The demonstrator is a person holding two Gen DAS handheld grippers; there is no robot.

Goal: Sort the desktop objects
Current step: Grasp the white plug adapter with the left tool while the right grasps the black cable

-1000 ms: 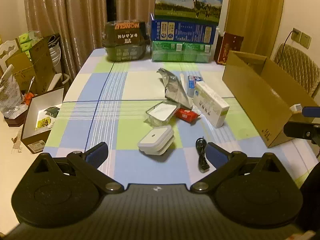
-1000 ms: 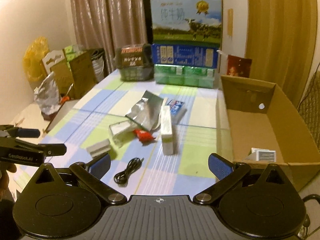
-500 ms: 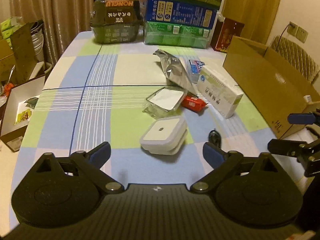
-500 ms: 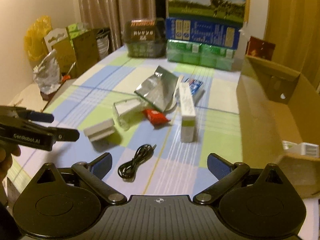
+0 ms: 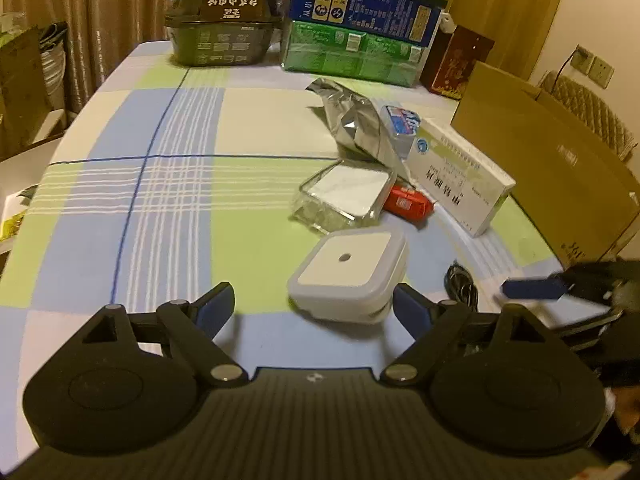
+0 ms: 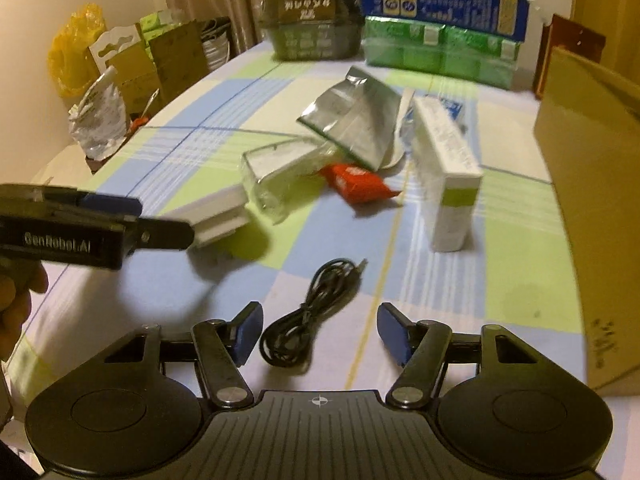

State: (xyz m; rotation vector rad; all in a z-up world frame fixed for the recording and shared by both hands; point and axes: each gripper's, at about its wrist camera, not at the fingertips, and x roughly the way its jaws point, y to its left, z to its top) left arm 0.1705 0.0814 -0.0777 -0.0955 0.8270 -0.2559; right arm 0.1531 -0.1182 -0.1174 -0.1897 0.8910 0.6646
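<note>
My left claw (image 5: 314, 306) stands wide, its blue-padded fingers (image 5: 214, 308) flanking the near edge of the white square case (image 5: 347, 272) at lower centre of the left view, not touching it that I can see. My right claw (image 6: 318, 332) is also wide and holds nothing; the coiled black cable (image 6: 308, 312) lies on the checked surface (image 6: 516, 280) between its fingers, low in the right view. My hand (image 6: 18, 300) shows at the left edge of that view, gripping the left tool's handle. Above the case, towards frame centre, lie a clear plastic box (image 5: 344, 198), a red packet (image 5: 408, 204), a long white carton (image 5: 460, 178) and a crumpled silver pouch (image 5: 356, 124). The cardboard box (image 5: 552, 168) stands at the right edge.
</note>
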